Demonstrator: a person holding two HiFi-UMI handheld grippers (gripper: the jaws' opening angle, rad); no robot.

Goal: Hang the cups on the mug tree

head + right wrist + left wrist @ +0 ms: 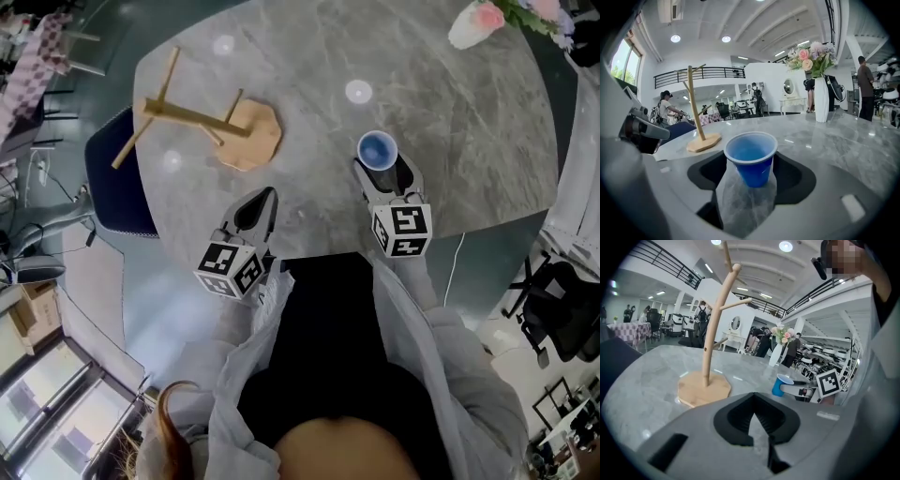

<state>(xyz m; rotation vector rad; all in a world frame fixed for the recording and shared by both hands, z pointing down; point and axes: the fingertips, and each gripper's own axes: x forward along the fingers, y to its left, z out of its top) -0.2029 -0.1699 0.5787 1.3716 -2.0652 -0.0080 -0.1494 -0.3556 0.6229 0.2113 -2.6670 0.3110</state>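
Note:
The wooden mug tree (pixel 187 115) stands upright with bare branches on its flat base (pixel 248 134), at the far left of the grey marble table (pixel 469 141). A blue cup (pixel 377 150) stands upright on the table to its right. My right gripper (pixel 384 172) is open, and the cup (pixel 750 159) sits between its jaws with the tips on either side of it. My left gripper (pixel 267 195) is shut and empty, low over the table's near edge, pointing at the tree (pixel 712 338). The left gripper view also shows the cup (pixel 779 385) at the right gripper's tips.
A white vase of pink flowers (pixel 478 23) stands at the table's far right corner. A dark blue chair (pixel 117 178) is tucked against the table's left side. The table's near edge runs just under both grippers. A person (pixel 865 86) stands in the background.

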